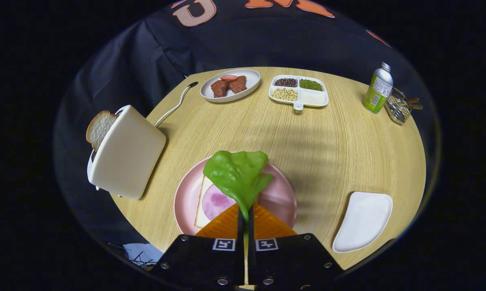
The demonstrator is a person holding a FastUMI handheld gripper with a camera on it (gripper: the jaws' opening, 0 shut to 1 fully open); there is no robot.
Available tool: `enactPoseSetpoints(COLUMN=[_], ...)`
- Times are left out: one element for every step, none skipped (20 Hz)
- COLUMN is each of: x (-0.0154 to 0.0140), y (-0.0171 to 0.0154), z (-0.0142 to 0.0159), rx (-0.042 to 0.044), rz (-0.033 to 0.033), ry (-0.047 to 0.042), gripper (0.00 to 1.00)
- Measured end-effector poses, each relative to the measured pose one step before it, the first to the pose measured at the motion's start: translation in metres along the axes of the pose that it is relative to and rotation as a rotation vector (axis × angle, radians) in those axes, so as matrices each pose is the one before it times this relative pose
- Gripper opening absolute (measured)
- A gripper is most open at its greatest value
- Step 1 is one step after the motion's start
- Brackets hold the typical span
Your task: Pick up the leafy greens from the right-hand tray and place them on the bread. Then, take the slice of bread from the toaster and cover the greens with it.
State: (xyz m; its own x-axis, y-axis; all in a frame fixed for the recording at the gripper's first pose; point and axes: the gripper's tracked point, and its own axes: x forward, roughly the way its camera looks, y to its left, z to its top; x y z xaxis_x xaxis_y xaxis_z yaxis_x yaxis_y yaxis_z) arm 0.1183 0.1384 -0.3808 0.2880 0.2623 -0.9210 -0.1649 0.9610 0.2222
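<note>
Claw (245, 216) pinches leafy greens (239, 176) by the stem, blade pointing ahead over bread (203, 206).

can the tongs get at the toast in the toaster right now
Probably not yet: the tongs are shut on the greens over the pink plate. The toast stands clear of the toaster, so once the greens are dropped the way looks open.

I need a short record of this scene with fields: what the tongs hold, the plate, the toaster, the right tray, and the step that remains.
tongs: shut on the green leafy lettuce piece, held over the plate
plate: round pink plate with a bread slice topped by a pink ham round
toaster: cream toaster, white bread slice standing in its slot
right tray: curved white tray
remaining: release greens, then fetch toaster bread
</note>
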Motion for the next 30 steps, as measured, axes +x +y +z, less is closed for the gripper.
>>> enactPoseSetpoints(x=[0.00348,0.00429,0.00419,0.00307,0.00284,0.00270,0.00124,0.00182,0.00176,0.00073,0.00024,0.00016,-0.00022,-0.00003,0.00063,0.00027,0.00040,0.00156,0.00211,0.00069,-0.00069,-0.00178,-0.00323,-0.00436,-0.00523,-0.00554,-0.00524,-0.00668,-0.00485,-0.00613], y=[0.00049,0.00048,0.00173,0.00278,0.00409,0.00566,0.00471,0.00465,0.00376,0.00375,0.00297,0.00085,-0.00092,-0.00100,0.00045,0.00043,-0.00103,-0.00186,-0.00158,-0.00094,0.00220,0.00263,0.00234,0.00190,0.00163,0.00059,0.00031,0.00119,0.00077,0.00022], z=[-0.00055,-0.00081,-0.00215,-0.00082,-0.00104,-0.00111,-0.00208,-0.00056,-0.00109,-0.00299,-0.00023,0.00142,0.00251,0.00457,0.00251,0.00120,-0.00074,0.00010,-0.00071,-0.00119,-0.00025,0.00126,0.00142,0.00247,0.00251,0.00395,0.00505,0.00511,0.00471,0.00392], rx=[0.00012,0.00034,0.00351,0.00527,0.00855,0.00651,-0.00019,-0.00294,-0.00715,-0.00412,-0.00062,0.00334,0.00722,0.00860,0.00296,0.00013,-0.00594,-0.01286,-0.01609,-0.01289,-0.00537,-0.00710,-0.00950,-0.00743,-0.00609,-0.00606,-0.00277,-0.00026,-0.00220,-0.00083], rz=[-0.00547,-0.00936,-0.00405,0.00396,0.00771,0.01000,0.00774,0.00405,0.00501,0.00468,0.00336,-0.00180,-0.00839,-0.01135,-0.00900,-0.00800,-0.01301,-0.01854,-0.02217,-0.01508,-0.00393,0.00046,-0.00014,0.00176,-0.00072,-0.00333,-0.00571,0.00054,-0.00072,-0.00488], ry=[0.00022,0.00532,0.00738,0.00746,0.00563,0.00580,0.00603,0.00352,0.00665,0.00594,0.00575,-0.00119,-0.00348,-0.01459,-0.00954,-0.00342,0.00133,-0.00296,0.00051,0.00421,0.00249,-0.00343,-0.00427,-0.00788,-0.00735,-0.01158,-0.01439,-0.01285,-0.01133,-0.00475], gripper=[0.04,0.04,0.06,0.06,0.08,0.08,0.10,0.11,0.13,0.14,0.18,0.22,0.27,0.31,0.35,0.39,0.49,0.53,0.57,0.61,0.64,0.65,0.67,0.68,0.71,0.72,0.76,0.77,0.81,0.83])
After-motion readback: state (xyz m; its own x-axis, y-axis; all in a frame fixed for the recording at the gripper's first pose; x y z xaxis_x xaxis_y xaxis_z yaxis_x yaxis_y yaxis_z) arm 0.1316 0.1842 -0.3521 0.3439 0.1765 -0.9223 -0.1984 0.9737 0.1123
